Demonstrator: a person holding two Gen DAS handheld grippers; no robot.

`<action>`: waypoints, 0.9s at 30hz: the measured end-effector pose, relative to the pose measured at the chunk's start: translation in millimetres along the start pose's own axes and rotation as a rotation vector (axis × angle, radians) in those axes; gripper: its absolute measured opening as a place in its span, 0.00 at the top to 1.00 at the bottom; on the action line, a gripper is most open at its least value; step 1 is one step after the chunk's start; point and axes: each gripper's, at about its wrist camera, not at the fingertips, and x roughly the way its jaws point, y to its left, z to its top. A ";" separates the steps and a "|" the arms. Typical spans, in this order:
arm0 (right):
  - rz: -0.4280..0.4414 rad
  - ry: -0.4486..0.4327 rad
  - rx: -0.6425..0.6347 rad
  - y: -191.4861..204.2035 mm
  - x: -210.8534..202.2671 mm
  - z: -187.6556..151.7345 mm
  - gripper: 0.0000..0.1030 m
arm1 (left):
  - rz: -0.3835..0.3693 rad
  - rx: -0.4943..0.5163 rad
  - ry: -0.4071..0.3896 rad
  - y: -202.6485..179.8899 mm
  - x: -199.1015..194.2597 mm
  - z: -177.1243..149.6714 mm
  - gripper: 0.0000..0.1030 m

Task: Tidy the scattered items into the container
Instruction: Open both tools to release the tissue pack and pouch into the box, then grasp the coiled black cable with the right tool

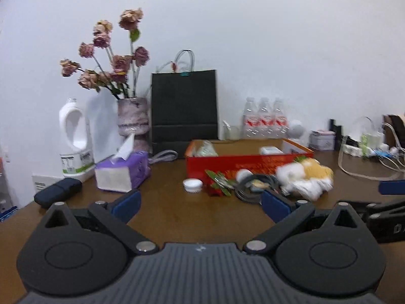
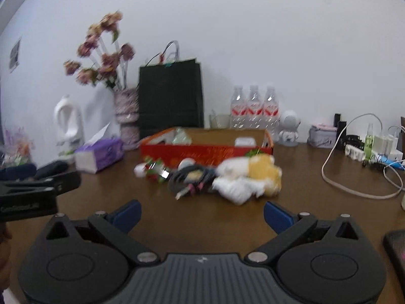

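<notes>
An open red cardboard box [image 1: 249,164] [image 2: 202,152] stands mid-table with a white packet [image 1: 270,150] and a pale green packet [image 1: 206,149] inside. In front of it lie a white cap [image 1: 193,185], a red-and-green trinket [image 1: 218,184] [image 2: 155,169], a coiled black cable [image 1: 254,187] [image 2: 192,177] and a white-and-yellow plush toy [image 1: 305,177] [image 2: 249,177]. My left gripper [image 1: 201,206] hovers short of them, open and empty. My right gripper [image 2: 202,214] is likewise open with nothing between its blue pads, facing the plush and cable.
Along the wall: a white detergent bottle [image 1: 74,136], a vase of dried roses [image 1: 133,119], a black paper bag [image 1: 184,109], three water bottles [image 1: 264,119]. A purple tissue box [image 1: 121,172] and dark case [image 1: 58,192] sit left. Power strip and cables [image 2: 364,152] lie right; a phone [image 2: 396,253] lies near right.
</notes>
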 end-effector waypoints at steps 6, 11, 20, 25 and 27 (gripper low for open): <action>0.016 -0.017 -0.030 4.0 -10.6 -3.4 0.00 | 0.023 0.028 0.060 -6.7 1.3 -16.9 0.00; -0.002 -0.037 -0.001 4.9 -8.6 -3.4 0.00 | 0.033 0.031 0.075 -1.7 5.5 -21.0 0.00; 0.047 0.078 -0.018 2.7 19.6 -6.2 0.00 | 0.056 0.005 0.097 6.1 26.2 -16.1 0.00; 0.061 0.146 -0.038 -5.1 50.1 7.7 0.00 | 0.033 0.025 0.102 10.6 59.2 2.0 0.00; 0.056 0.163 -0.042 -8.5 65.6 16.9 0.00 | 0.030 0.031 0.112 12.6 79.6 10.8 0.00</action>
